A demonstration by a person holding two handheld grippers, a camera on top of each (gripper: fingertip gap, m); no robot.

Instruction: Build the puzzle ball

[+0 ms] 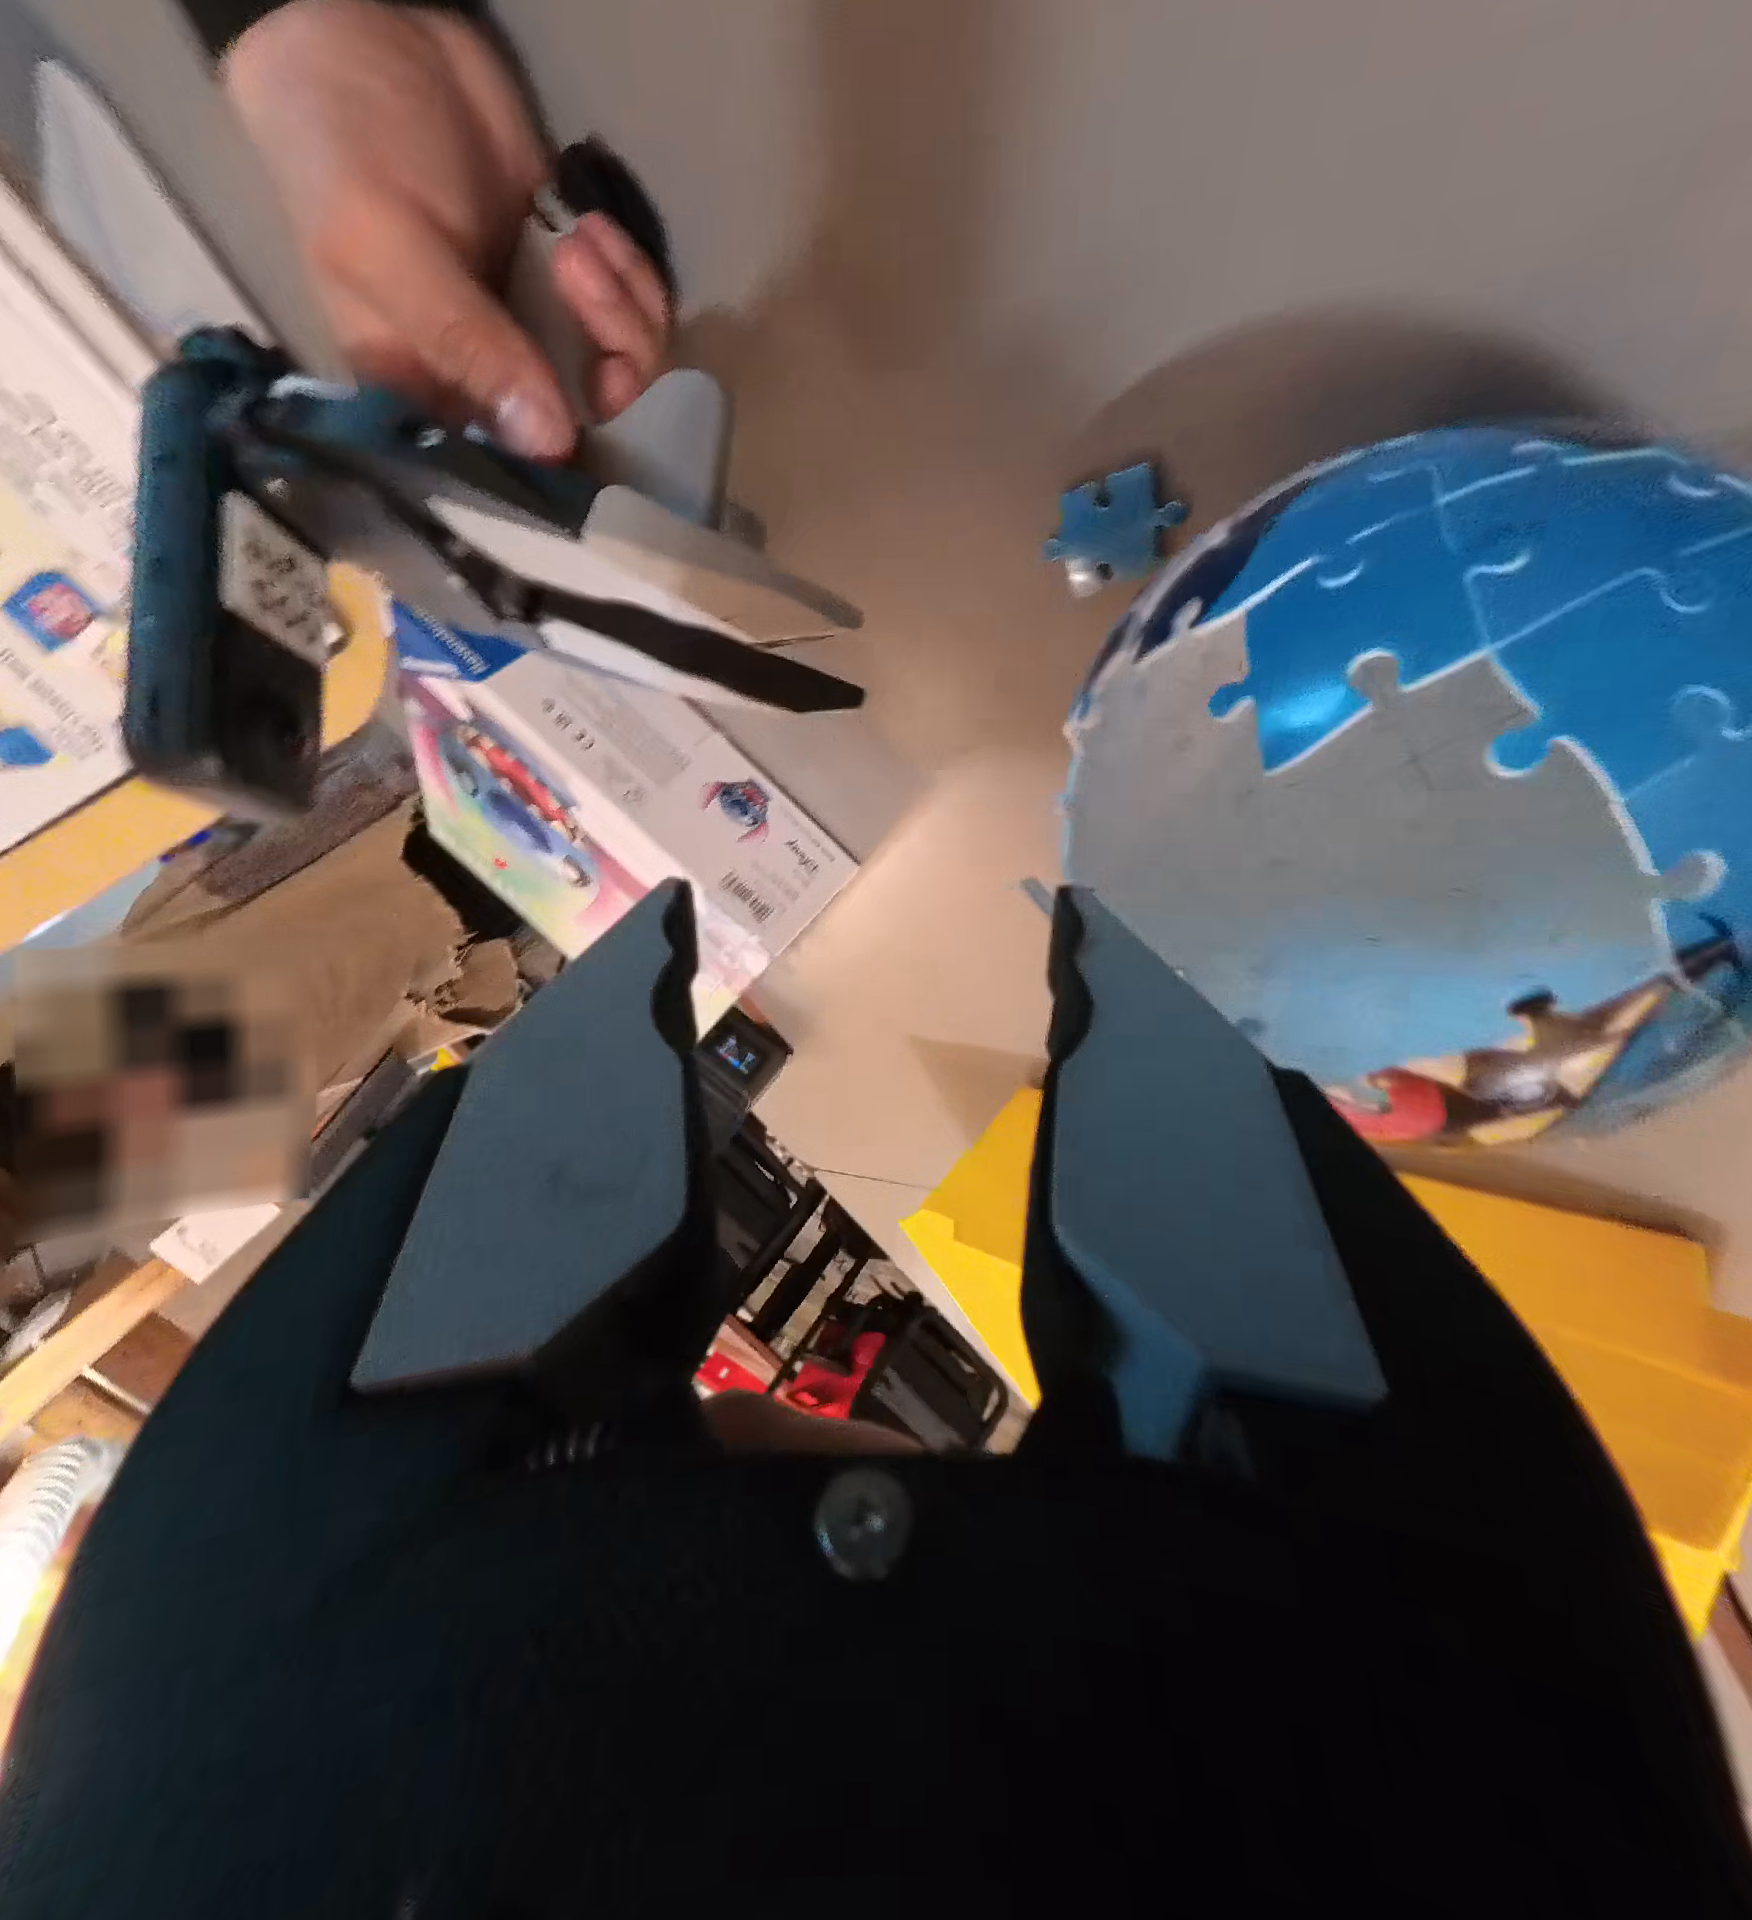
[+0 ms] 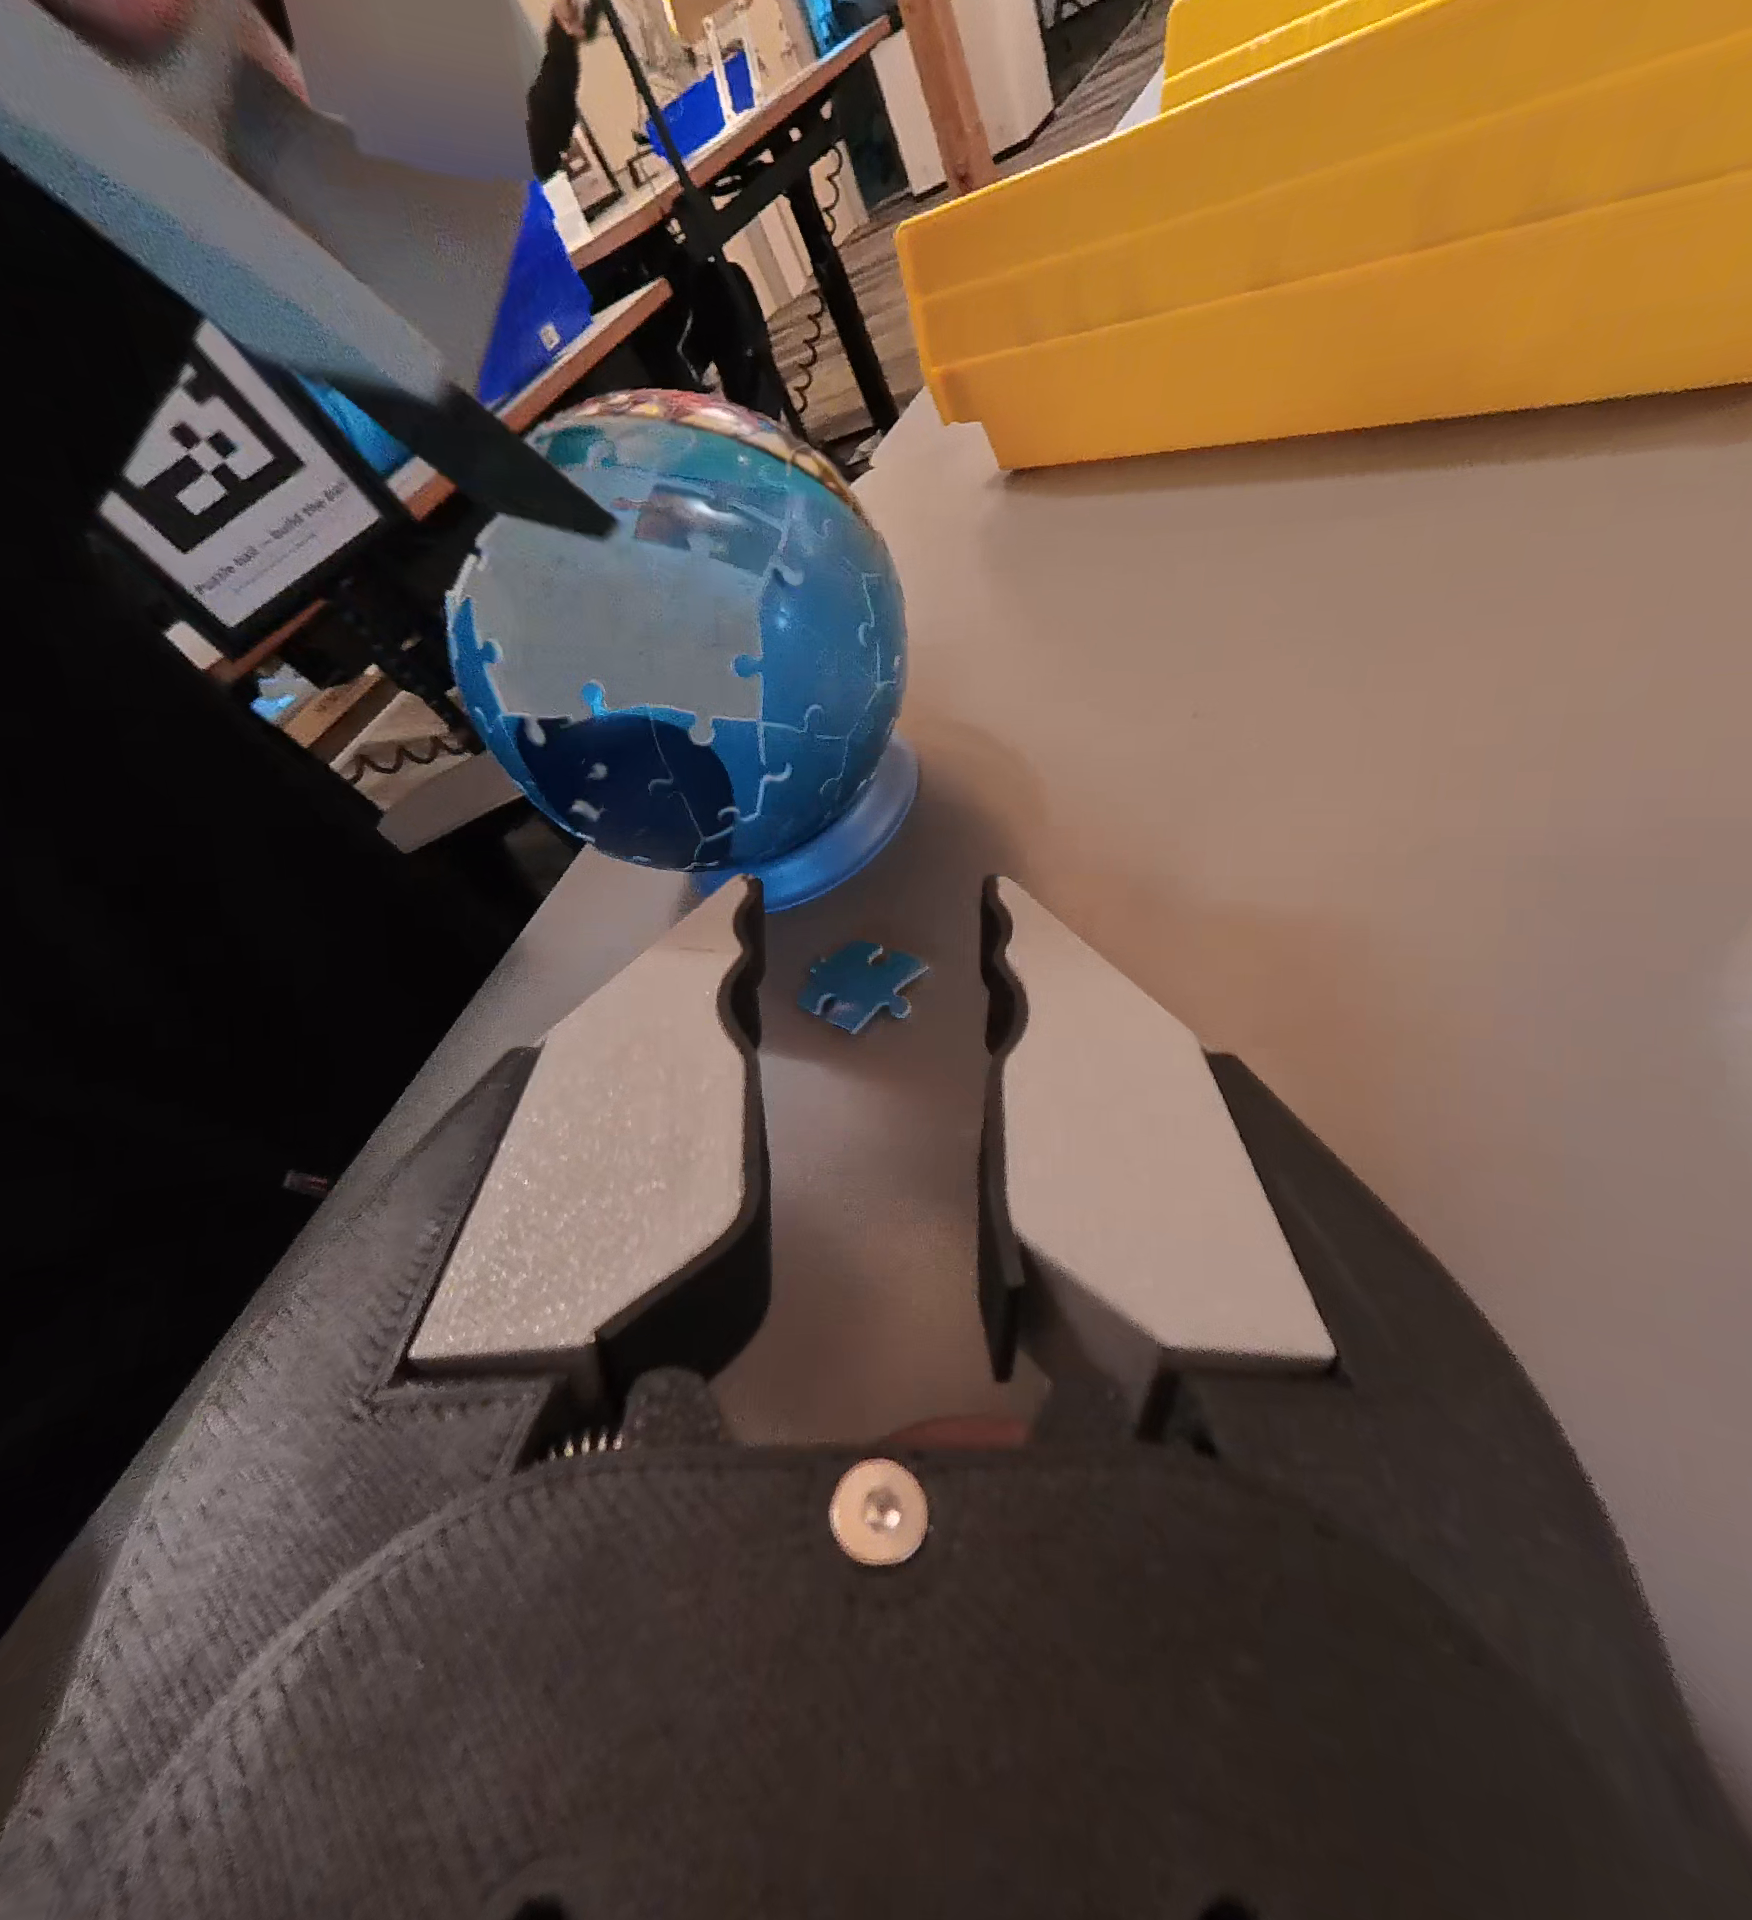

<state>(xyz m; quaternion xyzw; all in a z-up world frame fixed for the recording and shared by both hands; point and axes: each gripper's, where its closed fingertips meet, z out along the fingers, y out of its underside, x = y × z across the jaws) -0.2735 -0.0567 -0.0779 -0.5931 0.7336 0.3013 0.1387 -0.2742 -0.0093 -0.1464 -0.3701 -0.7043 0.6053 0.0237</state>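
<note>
The puzzle ball is blue with a large pale grey patch and a picture band. In the right wrist view the ball sits on a blue ring stand near the table's left edge. A loose blue puzzle piece lies flat on the table just in front of the stand, between my right fingers; it also shows in the left wrist view. My right gripper is open and empty, low over the piece. My left gripper is open and empty beside the ball; one of its fingers reaches the ball's top.
Stacked yellow bins stand at the back right of the grey table. The puzzle's box lies behind the right gripper, which a hand holds. A marker card stands left of the ball. My hands' fingertips stand some 9 centimeters from each other. To reach the loose blue puzzle piece in a straight line is about 7 centimeters for my right fingers, about 12 centimeters for my left. The left camera catches it too, in the left wrist view.
</note>
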